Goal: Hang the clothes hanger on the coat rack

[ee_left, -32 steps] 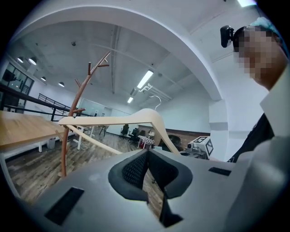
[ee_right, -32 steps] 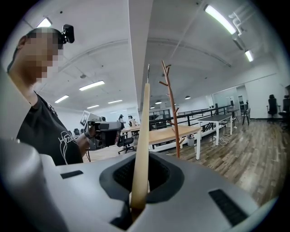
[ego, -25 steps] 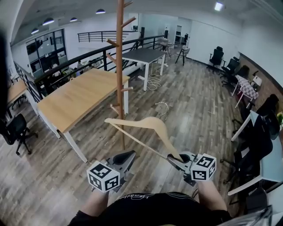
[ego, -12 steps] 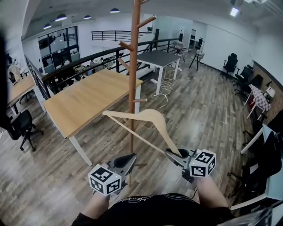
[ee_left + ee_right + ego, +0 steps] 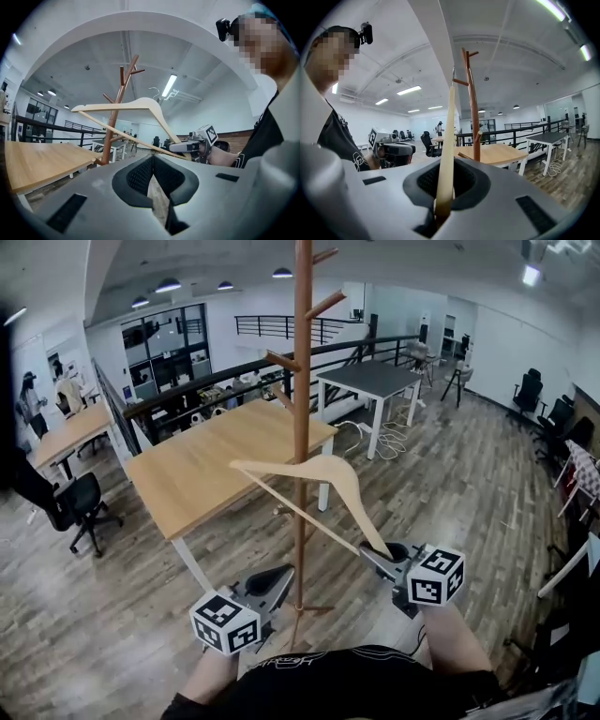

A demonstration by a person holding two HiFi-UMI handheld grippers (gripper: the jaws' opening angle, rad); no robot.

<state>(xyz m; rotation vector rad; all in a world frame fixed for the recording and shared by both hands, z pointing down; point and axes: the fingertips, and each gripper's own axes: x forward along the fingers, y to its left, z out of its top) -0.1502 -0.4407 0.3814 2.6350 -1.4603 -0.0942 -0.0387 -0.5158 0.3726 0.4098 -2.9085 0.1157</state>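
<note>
A pale wooden clothes hanger (image 5: 323, 470) is held up by its lower right corner, tilted up to the left, with my right gripper (image 5: 377, 556) shut on it. The tall brown coat rack (image 5: 301, 427) with angled pegs stands just beyond it, its pole crossing behind the hanger's bar. My left gripper (image 5: 272, 579) sits lower left of the pole, shut and empty. In the left gripper view the hanger (image 5: 140, 104) hangs before the rack (image 5: 115, 119). In the right gripper view the hanger's edge (image 5: 447, 140) rises out of the jaws beside the rack (image 5: 472, 108).
A light wooden table (image 5: 216, 460) stands directly behind the rack, a dark table (image 5: 375, 381) farther back by a black railing (image 5: 202, 381). An office chair (image 5: 80, 502) sits at left, more chairs (image 5: 530, 390) at right. A person (image 5: 33, 395) stands far left.
Both grippers and the hanger have come nearer the coat rack and risen a little. The pole now stands between the two grippers, right behind the hanger. The right grip is unchanged.
</note>
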